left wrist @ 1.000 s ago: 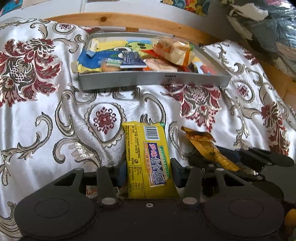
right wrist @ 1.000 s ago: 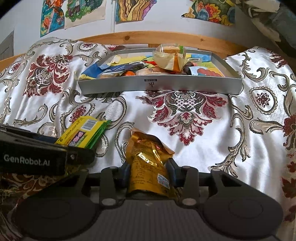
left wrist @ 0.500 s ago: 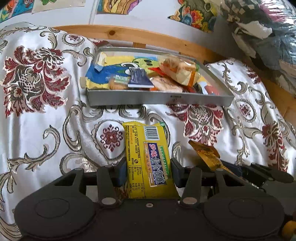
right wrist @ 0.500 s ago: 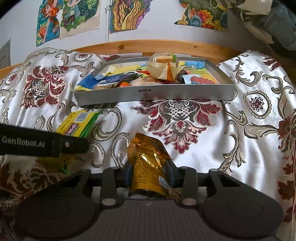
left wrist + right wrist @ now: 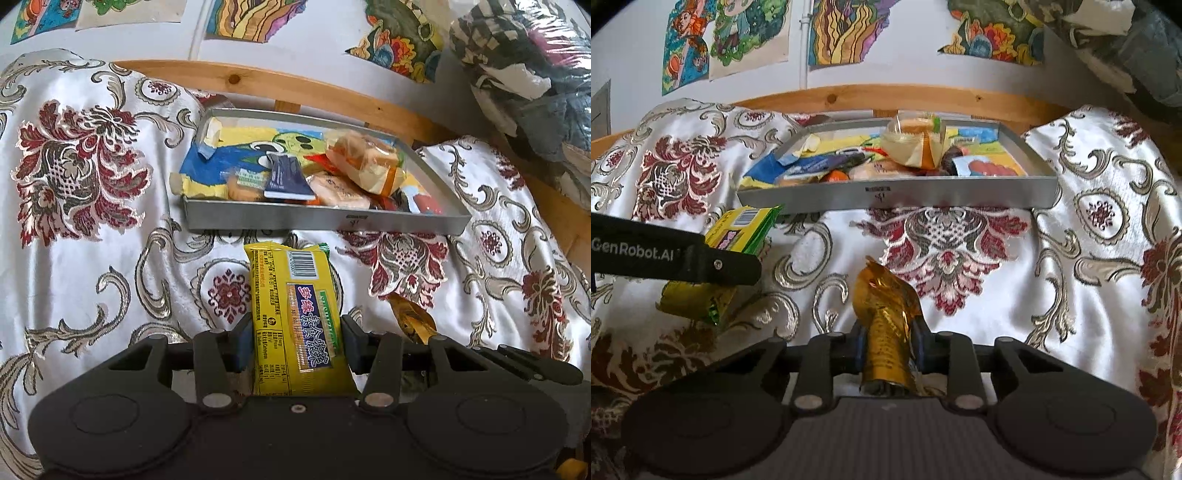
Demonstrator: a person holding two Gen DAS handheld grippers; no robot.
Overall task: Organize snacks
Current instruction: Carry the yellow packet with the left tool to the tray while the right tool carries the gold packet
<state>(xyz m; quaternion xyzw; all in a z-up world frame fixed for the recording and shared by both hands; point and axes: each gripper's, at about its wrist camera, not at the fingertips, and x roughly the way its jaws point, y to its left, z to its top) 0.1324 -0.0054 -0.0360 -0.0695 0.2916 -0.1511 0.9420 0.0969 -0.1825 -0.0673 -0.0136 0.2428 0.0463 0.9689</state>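
My left gripper (image 5: 295, 341) is shut on a yellow snack packet (image 5: 295, 306) with a barcode and blue label, held above the cloth and pointing at the grey metal tray (image 5: 325, 220). In the right wrist view, my right gripper (image 5: 888, 345) is shut on a crumpled gold foil packet (image 5: 886, 314). The tray (image 5: 897, 192) lies ahead and holds several wrapped snacks, among them a clear bag with an orange pastry (image 5: 916, 142). To the left, the left gripper's black finger (image 5: 676, 254) and its yellow packet (image 5: 742, 230) show.
A white satin cloth (image 5: 92, 236) with red and silver floral patterns covers the surface. A wooden rail (image 5: 905, 98) runs behind the tray, under a wall with colourful drawings (image 5: 727, 33). Bundled fabric in plastic (image 5: 524, 74) is piled at the far right.
Both grippers have risen and tilted up with their packets, so more wall shows. The yellow packet's tip now reaches nearer the tray's front wall.
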